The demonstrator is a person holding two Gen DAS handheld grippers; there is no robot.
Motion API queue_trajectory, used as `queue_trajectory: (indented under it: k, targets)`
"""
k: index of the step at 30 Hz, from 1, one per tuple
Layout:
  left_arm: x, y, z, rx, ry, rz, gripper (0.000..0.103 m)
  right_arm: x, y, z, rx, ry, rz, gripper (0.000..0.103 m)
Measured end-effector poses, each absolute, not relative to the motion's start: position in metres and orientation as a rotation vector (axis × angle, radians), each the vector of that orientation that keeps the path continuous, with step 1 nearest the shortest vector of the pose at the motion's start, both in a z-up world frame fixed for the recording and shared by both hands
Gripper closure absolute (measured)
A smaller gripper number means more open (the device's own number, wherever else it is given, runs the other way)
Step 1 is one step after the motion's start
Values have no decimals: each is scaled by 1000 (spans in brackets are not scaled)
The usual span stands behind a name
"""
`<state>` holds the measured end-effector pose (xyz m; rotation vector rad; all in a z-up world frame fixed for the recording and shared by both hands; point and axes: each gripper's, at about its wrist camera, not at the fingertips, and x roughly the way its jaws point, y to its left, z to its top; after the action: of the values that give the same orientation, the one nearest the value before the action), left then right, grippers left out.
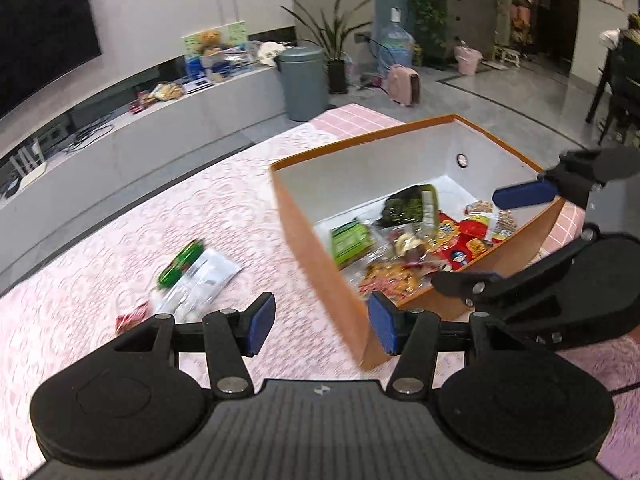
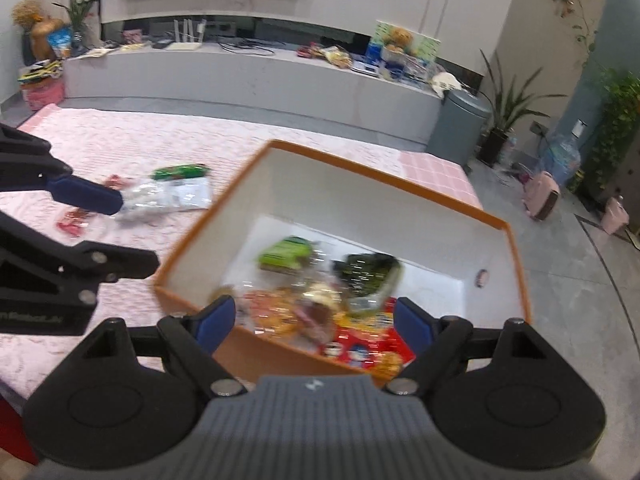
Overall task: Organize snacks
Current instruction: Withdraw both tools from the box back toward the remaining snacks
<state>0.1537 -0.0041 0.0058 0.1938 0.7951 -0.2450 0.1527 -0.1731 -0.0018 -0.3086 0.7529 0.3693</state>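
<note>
Two empty grippers, left gripper [image 1: 322,330] and right gripper [image 2: 310,326], are held with jaws apart. Most snacks are already inside the orange-walled cardboard box [image 1: 316,256]; a green-topped clear snack packet [image 1: 196,276] at 10 o'clock is best approached low and pinched at its edge.

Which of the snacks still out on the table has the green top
The clear packet with the green header, lying flat left of the orange box. The small snack beside it is red.
</note>
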Motion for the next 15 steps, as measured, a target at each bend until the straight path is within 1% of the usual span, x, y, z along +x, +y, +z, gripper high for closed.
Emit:
queue_trajectory:
  k: [5,15]
  targets:
    - [139,26,1,159,790,-176,40,137,-148,-7,-271,726,419,19]
    - [114,82,-18,84,832,-109,40,115,-97,-23,-242,710,495,23]
